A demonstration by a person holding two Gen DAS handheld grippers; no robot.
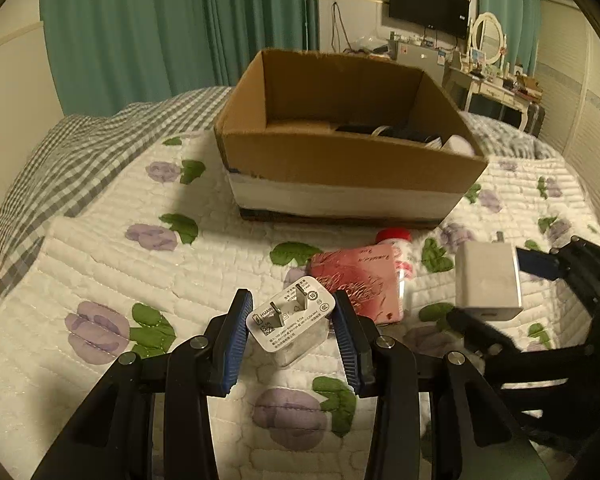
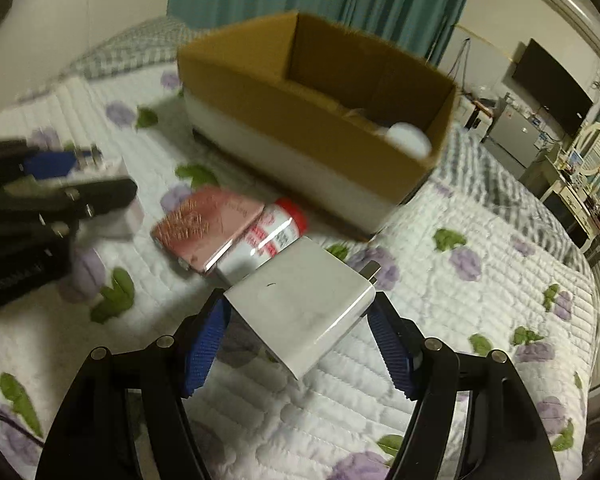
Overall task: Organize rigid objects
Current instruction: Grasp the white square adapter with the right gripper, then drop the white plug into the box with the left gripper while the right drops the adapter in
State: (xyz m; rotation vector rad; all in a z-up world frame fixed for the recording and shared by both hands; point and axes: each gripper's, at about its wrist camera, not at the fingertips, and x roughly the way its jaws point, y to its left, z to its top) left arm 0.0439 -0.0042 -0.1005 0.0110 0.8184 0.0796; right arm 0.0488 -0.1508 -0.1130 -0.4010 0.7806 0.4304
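My left gripper (image 1: 292, 320) is shut on a small white plug charger (image 1: 290, 322), prongs up, just above the quilt. My right gripper (image 2: 300, 328) is shut on a larger white charger cube (image 2: 300, 308), lifted above the bed; it also shows in the left wrist view (image 1: 488, 276). A pink card case (image 1: 360, 284) and a red-capped white bottle (image 1: 396, 240) lie on the quilt between the grippers and the open cardboard box (image 1: 340, 160). The box holds dark and white items (image 1: 400, 134).
The floral quilt (image 1: 100, 260) covers the bed; a grey checked blanket (image 1: 60, 152) lies at the left. Green curtains (image 1: 160, 20), a wall TV (image 1: 428, 6) and a cluttered dresser (image 1: 496, 80) stand beyond the bed.
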